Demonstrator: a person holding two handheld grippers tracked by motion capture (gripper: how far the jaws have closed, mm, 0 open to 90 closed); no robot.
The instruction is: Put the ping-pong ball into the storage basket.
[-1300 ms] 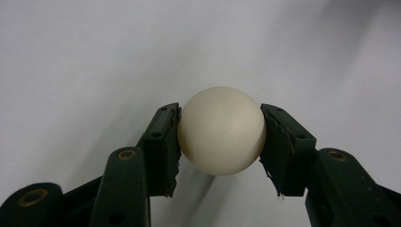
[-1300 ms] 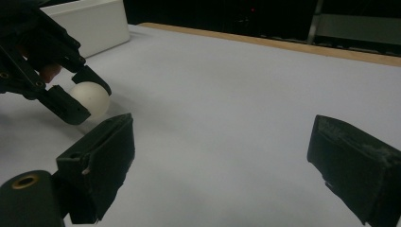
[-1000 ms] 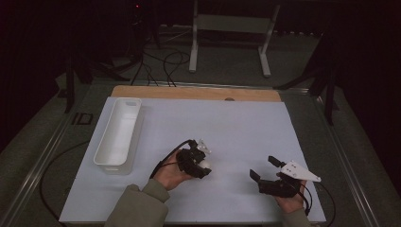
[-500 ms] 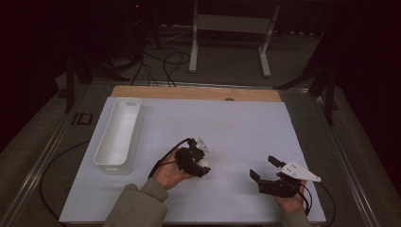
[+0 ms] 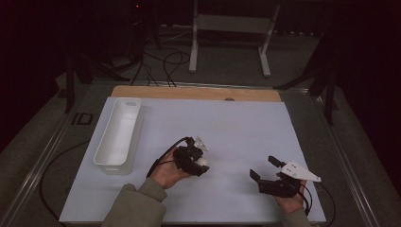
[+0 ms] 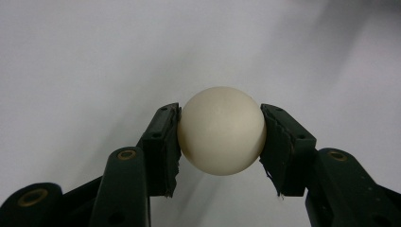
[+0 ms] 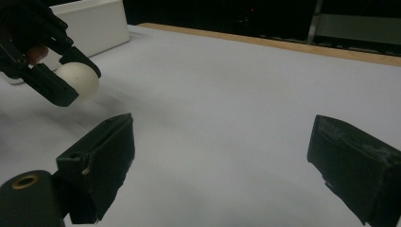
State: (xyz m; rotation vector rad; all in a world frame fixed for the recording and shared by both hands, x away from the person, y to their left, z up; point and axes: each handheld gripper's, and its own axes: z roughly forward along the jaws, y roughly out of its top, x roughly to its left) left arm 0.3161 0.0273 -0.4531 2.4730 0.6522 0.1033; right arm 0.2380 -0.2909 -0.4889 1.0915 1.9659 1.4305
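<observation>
1. While the right gripper (image 5: 265, 169) waits at the near right edge of the counter (image 5: 246, 127), its jaws stand wide apart with nothing between them.
2. Nearer the middle, the left gripper (image 6: 220, 132) has its jaws pressed against both sides of a white ball (image 6: 221, 130), so the pick-up looks done.
3. From the right gripper view, the ball (image 7: 78, 79) seems lifted just clear of the pale surface, though I cannot tell for certain.
4. Smooth, round, matt and cream-white, the ball shows no marking; it looks light and hard, and likely to slip if the grip eases.
5. Farther off to the left lies a long white bin (image 5: 118, 135), well apart from the ball and holding nothing I can see.
6. My judgement: carrying the ball to that bin and letting it go there is what remains.
</observation>
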